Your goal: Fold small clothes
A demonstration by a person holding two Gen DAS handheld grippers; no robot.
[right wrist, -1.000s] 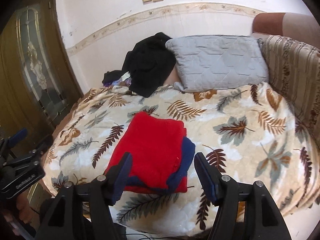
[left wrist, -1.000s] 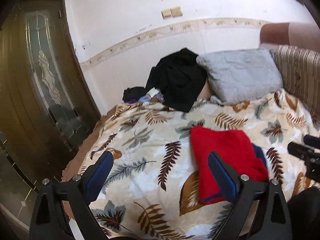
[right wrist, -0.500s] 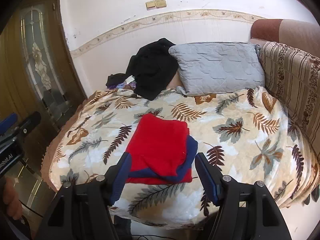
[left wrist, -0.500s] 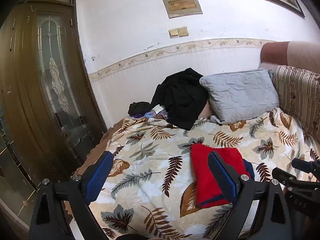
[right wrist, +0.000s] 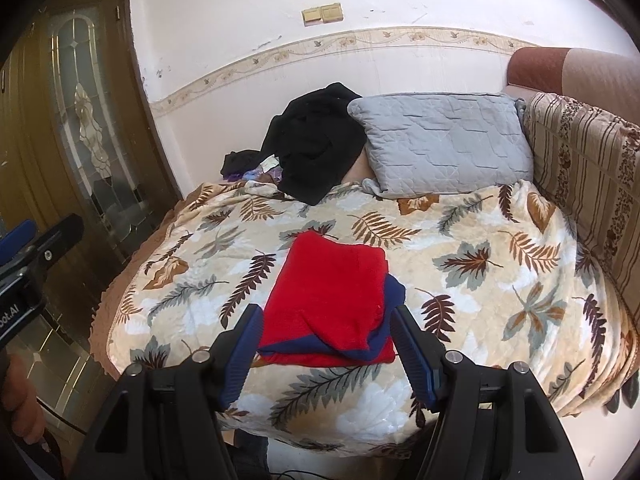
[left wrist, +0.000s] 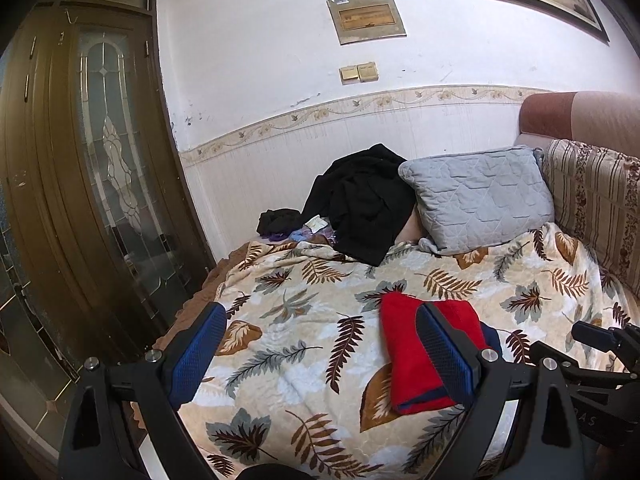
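Observation:
A folded red garment with a navy blue lining lies flat on the leaf-print blanket, near its front edge. It also shows in the left wrist view, partly hidden by a finger. My right gripper is open and empty, held back from the bed in front of the garment. My left gripper is open and empty, off the bed's front left. Neither touches the cloth.
A grey quilted pillow and a heap of black clothes lie at the back by the wall. A striped sofa back runs along the right. A wooden door with glass stands at left.
Both grippers have pulled back and tilted up from the bed, so the garment looks smaller and more wall shows. The folded garment has not moved.

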